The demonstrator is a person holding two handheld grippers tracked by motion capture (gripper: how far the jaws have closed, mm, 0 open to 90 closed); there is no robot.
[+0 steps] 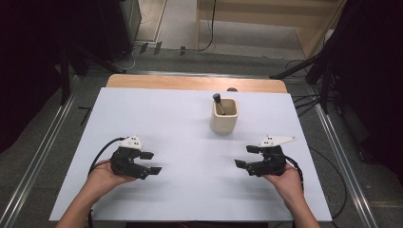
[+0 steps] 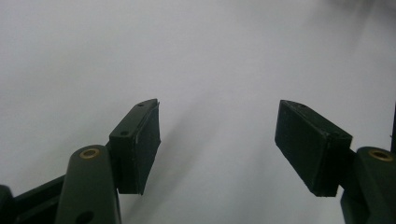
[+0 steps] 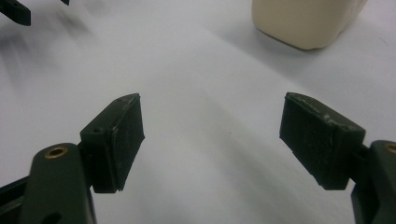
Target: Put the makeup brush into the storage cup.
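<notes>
Both grippers are sitting low over the white table (image 1: 142,114), left gripper (image 1: 151,163) and right gripper (image 1: 247,156) gaping wide, holding nothing. Looks like a starting pose; next I'm expecting a reach to the cream cup (image 1: 224,115) with its dark tool (image 1: 218,101). Right gripper view is catching the cup's base; high view is showing the tool.

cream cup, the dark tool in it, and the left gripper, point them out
cream cup (image 1: 223,122), high view, on its front wall
dark tool (image 1: 217,99), high view, on its top end above the rim
left gripper (image 1: 151,162), high view, midway between its fingertips
</notes>
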